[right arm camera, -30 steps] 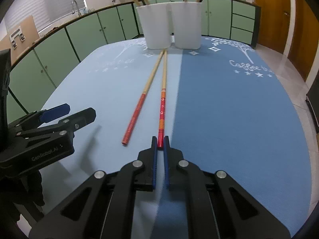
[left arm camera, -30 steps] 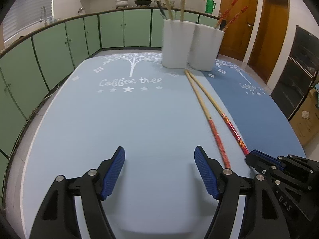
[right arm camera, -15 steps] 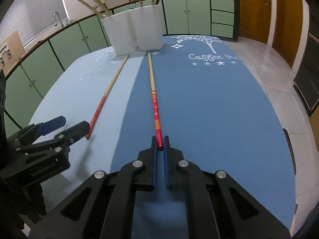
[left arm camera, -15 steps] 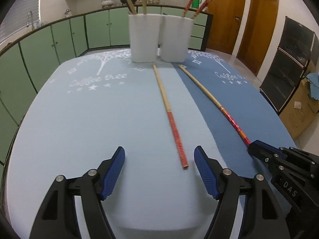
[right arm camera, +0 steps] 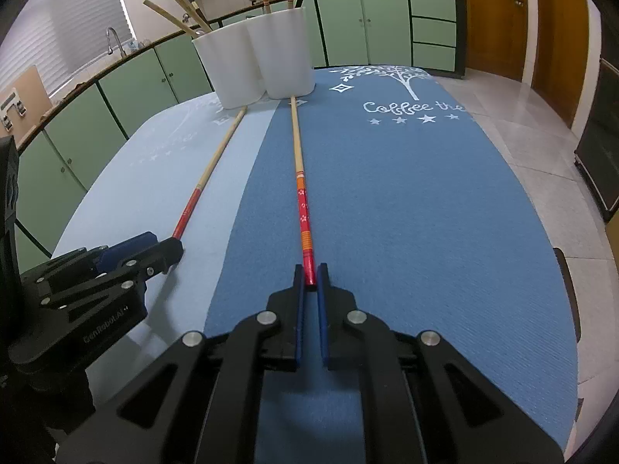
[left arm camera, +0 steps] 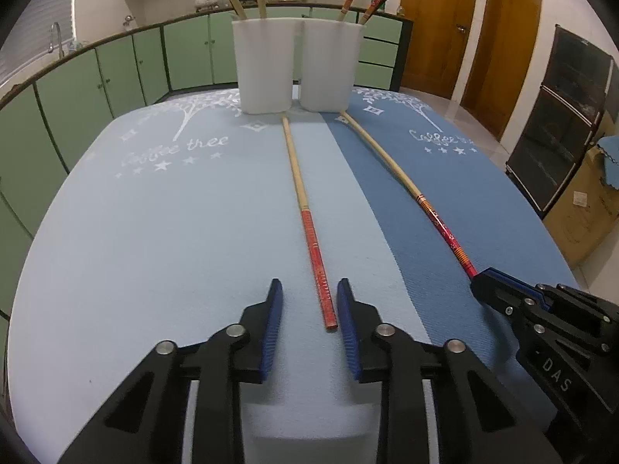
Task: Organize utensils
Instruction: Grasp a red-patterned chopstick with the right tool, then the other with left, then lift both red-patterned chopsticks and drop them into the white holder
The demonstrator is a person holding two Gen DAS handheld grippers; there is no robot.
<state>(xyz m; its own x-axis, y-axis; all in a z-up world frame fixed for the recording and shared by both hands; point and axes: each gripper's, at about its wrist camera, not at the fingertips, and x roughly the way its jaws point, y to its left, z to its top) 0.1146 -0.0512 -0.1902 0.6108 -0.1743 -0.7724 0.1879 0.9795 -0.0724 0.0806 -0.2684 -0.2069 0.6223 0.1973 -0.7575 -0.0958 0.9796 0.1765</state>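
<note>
Two long chopsticks with red ends lie on the table, pointing at two white holders point(left arm camera: 263, 65) point(left arm camera: 332, 65) at the far side. My left gripper point(left arm camera: 309, 288) is open, its jaws on either side of the red end of the left chopstick point(left arm camera: 305, 216), not touching it. My right gripper point(right arm camera: 310, 270) is shut on the red end of the right chopstick point(right arm camera: 301, 197); it also shows in the left wrist view point(left arm camera: 479, 282). My left gripper shows in the right wrist view point(right arm camera: 154, 247) over the left chopstick point(right arm camera: 211, 170). Both holders point(right arm camera: 228, 65) point(right arm camera: 284, 54) hold several chopsticks.
The table carries a light blue mat point(left arm camera: 154, 232) on the left and a darker blue mat point(right arm camera: 425, 212) on the right. Green cabinets point(left arm camera: 116, 77) run around behind. Wooden doors point(left arm camera: 503, 31) and a dark appliance point(left arm camera: 561, 123) stand to the right.
My left gripper has swung right onto the left chopstick's red end and its jaws have narrowed around it. My right gripper stays shut on the right chopstick, which has swung apart from the other.
</note>
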